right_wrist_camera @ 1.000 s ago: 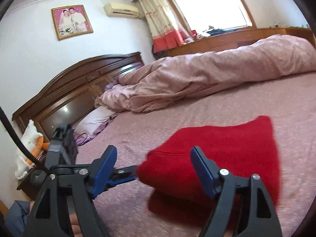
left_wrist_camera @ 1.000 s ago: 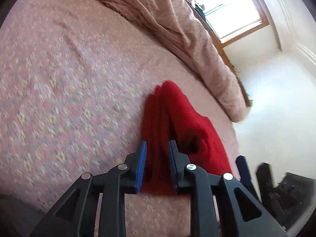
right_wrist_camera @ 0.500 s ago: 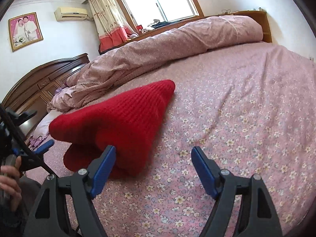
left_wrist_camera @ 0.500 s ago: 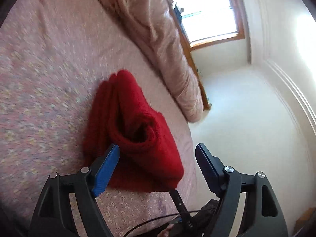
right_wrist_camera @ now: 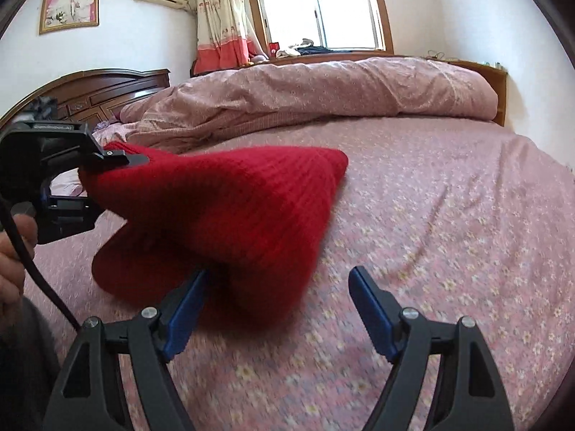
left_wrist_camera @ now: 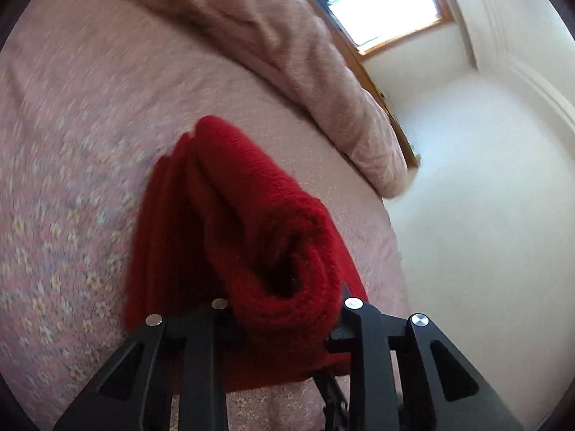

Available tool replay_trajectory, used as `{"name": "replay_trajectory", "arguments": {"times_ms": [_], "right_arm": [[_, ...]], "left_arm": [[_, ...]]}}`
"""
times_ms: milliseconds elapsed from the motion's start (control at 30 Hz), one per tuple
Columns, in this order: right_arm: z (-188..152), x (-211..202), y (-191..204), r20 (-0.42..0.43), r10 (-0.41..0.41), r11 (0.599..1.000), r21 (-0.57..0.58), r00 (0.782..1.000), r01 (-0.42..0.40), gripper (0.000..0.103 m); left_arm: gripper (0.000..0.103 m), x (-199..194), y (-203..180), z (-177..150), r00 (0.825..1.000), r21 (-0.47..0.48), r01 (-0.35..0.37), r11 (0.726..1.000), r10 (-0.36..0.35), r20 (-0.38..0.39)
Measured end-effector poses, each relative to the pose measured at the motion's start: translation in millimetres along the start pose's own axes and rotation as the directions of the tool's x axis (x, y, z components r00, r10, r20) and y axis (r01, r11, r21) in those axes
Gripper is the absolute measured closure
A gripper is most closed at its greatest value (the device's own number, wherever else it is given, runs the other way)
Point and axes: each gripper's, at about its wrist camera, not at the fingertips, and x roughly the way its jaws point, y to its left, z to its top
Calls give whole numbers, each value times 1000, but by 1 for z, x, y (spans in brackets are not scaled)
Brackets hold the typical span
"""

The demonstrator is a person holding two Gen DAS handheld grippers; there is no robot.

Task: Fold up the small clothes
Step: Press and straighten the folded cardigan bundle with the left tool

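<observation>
The left tool point(left_wrist_camera: 284, 319) has just been closing, and it is clenched on a rolled edge of the red knitted garment point(left_wrist_camera: 230, 237), whose thick fold bulges up between its black arms and hides the pads. From the right wrist view, that same left tool point(right_wrist_camera: 107, 165) grips the near-left corner of the red knit and holds it lifted off the bed point(right_wrist_camera: 449, 222), so the cloth slopes from the raised corner down to a tip that lies on the flowered pink sheet. A lower layer of the garment rests flat on the sheet beneath the lifted part. A hand point(right_wrist_camera: 14, 251) wraps the left tool's handle at the left edge, with a black cable point(right_wrist_camera: 39, 276) running down past it. The right tool point(right_wrist_camera: 278, 309) stands released, its blue pads wide apart; the left pad sits just at the garment's near edge, while the right pad is over bare sheet. Behind, a rumpled pink duvet point(right_wrist_camera: 323, 89) runs across the bed below the window point(right_wrist_camera: 316, 7), and the dark wooden headboard point(right_wrist_camera: 107, 86) stands at the left.
</observation>
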Motion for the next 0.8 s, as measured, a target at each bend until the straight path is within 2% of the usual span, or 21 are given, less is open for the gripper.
{"name": "replay_trajectory", "arguments": {"times_ms": [67, 167, 233, 267, 333, 400, 467, 533, 700, 800], "right_arm": [[4, 4, 3, 21, -10, 1000, 1, 1000, 10, 21], [11, 14, 1, 31, -35, 999, 30, 999, 34, 21], [11, 21, -1, 16, -67, 997, 37, 998, 67, 22], [11, 22, -4, 22, -97, 994, 46, 995, 96, 27], [6, 24, -18, 8, -142, 985, 101, 990, 141, 28], [0, 22, -34, -24, -100, 981, 163, 995, 103, 27], [-6, 19, -41, -46, -87, 984, 150, 995, 93, 27], [-10, 15, -41, -55, -78, 989, 124, 995, 84, 27], [-22, 0, -47, -97, -79, 991, 98, 992, 89, 26], [-27, -11, -59, -125, -75, 989, 119, 989, 90, 26]], "left_arm": [[84, -4, -11, 1, 998, 53, 50, 997, -51, 20], [84, -15, -28, -5, 987, 113, 147, 983, -153, 50], [84, -16, -33, -7, 986, 147, 147, 978, -156, 57], [84, -13, -32, -8, 989, 156, 125, 980, -135, 58], [84, -8, -21, -14, 998, 138, 52, 989, -57, 35], [84, -1, -1, -21, 1000, 90, -26, 996, 27, -13], [84, 7, 20, -29, 993, 21, -91, 996, 92, -68], [84, 6, 28, -32, 992, -9, -101, 995, 100, -72], [84, 4, 18, -34, 987, 59, -155, 986, 158, -40], [84, 4, 21, -34, 990, 40, -136, 990, 137, -38]]}}
